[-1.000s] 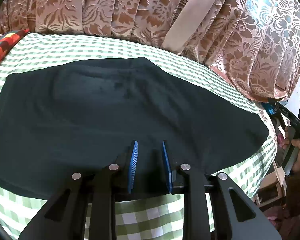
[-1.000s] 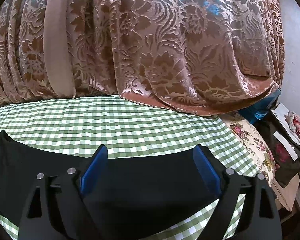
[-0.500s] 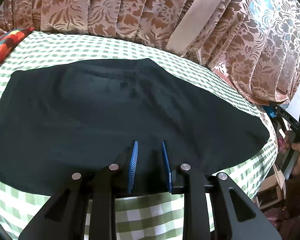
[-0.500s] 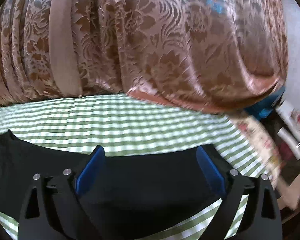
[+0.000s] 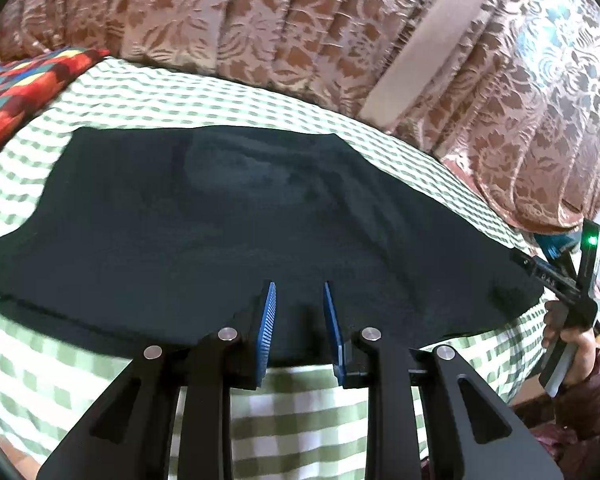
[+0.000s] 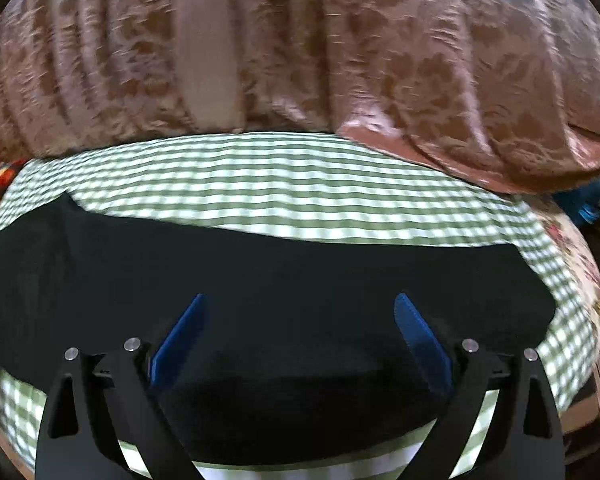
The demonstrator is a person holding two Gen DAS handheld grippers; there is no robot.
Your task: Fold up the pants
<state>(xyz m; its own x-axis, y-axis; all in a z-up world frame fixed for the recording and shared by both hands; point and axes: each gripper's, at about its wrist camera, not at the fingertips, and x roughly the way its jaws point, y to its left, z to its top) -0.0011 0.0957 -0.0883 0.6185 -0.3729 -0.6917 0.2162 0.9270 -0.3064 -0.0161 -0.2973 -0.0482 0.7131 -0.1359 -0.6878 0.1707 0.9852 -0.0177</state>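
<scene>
The dark pants (image 5: 227,232) lie flat across the green checked bedsheet (image 5: 308,416). My left gripper (image 5: 300,294) hovers over their near edge with a narrow gap between its blue pads, holding nothing. In the right wrist view the pants (image 6: 283,280) span the frame and my right gripper (image 6: 300,304) is wide open above their right end, empty. The right gripper also shows in the left wrist view (image 5: 568,276) at the pants' far right end, held by a hand.
Brown floral curtains (image 5: 300,28) hang behind the bed. A colourful patterned cloth (image 5: 23,88) lies at the far left. A floral cushion (image 6: 580,256) and clutter sit beyond the bed's right edge.
Both grippers have pulled back and risen, so more of the pants shows. The right view has swung left. The jaws have not changed.
</scene>
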